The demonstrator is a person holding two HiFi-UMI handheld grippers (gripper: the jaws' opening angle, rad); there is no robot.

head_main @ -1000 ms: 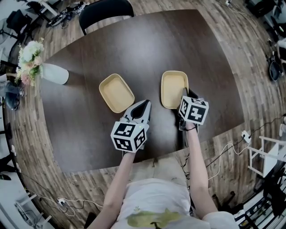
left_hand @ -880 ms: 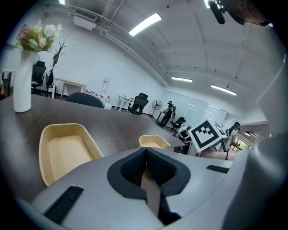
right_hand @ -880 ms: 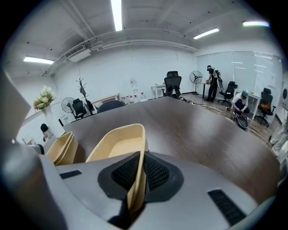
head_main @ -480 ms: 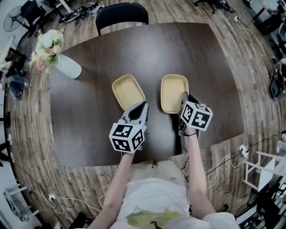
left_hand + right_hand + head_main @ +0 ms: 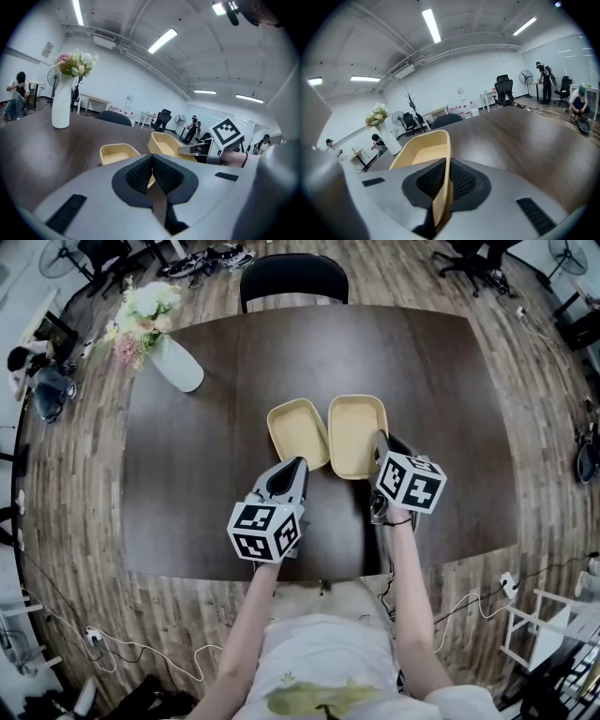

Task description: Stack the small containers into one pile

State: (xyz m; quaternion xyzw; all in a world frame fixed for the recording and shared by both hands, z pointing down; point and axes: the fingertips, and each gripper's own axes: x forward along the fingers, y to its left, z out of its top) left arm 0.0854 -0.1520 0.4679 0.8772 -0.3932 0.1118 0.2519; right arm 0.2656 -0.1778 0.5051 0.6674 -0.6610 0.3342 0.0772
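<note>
Right gripper (image 5: 442, 182) clamped on tan container (image 5: 423, 151) wall, grip seemingly hidden overhead, left gripper (image 5: 152, 174) closed, empty.

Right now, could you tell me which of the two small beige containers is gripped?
The right-hand beige container: the right gripper pinches its near wall, while nothing grips the left container.

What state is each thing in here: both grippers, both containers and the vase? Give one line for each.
left gripper: shut, nothing between its jaws.
right gripper: shut on the right container.
left container: empty, open side up, on the table, not stacked.
right container: empty, open side up, pinched by its near wall.
vase: upright, holding flowers.
</note>
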